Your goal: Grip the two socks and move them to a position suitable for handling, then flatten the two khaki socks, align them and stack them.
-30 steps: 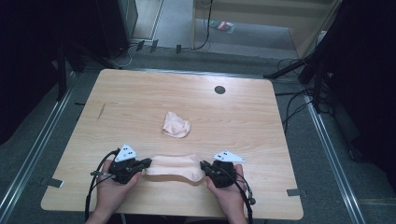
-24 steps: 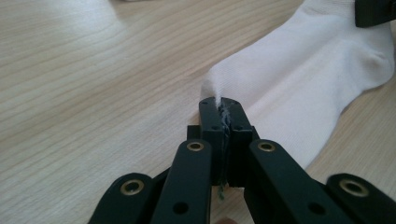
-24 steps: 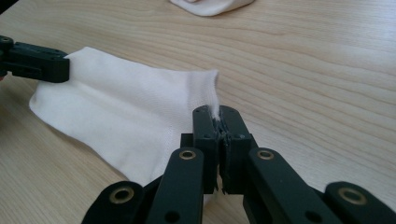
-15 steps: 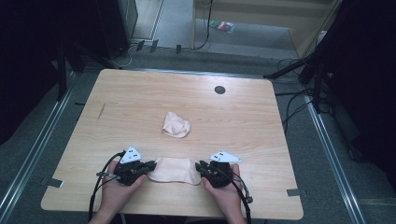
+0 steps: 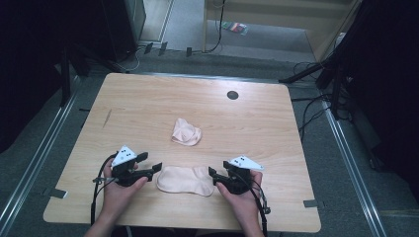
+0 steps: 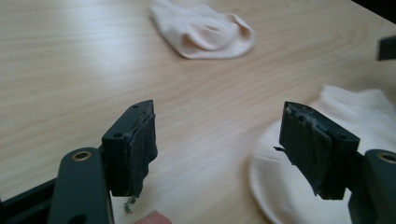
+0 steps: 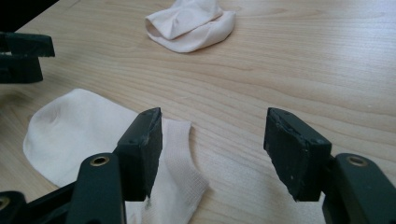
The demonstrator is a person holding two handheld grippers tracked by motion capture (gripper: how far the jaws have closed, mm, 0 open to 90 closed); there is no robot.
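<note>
A flat pale peach sock (image 5: 185, 180) lies on the wooden table (image 5: 257, 128) near its front edge, between my two grippers. My left gripper (image 5: 149, 163) sits just left of the sock's toe end, its jaws having just been opening, with bare wood between them (image 6: 219, 128). The sock (image 6: 373, 116) lies behind its right jaw. My right gripper (image 5: 213, 174) is at the sock's other end; its jaws have also just been opening (image 7: 217, 133). The cuff (image 7: 182, 154) lies loose beside its left jaw, untouched by the pads. A second, crumpled sock (image 5: 186, 132) rests mid-table.
A small dark round hole (image 5: 232, 95) marks the table's far side. The crumpled sock (image 7: 191, 23) lies a short way beyond both grippers. Cables and dark stands line the floor to the right of the table.
Both grippers have let go of the sock they held stretched between them and opened. The sock now lies slack and shorter on the table. The left gripper has drawn back to the left.
</note>
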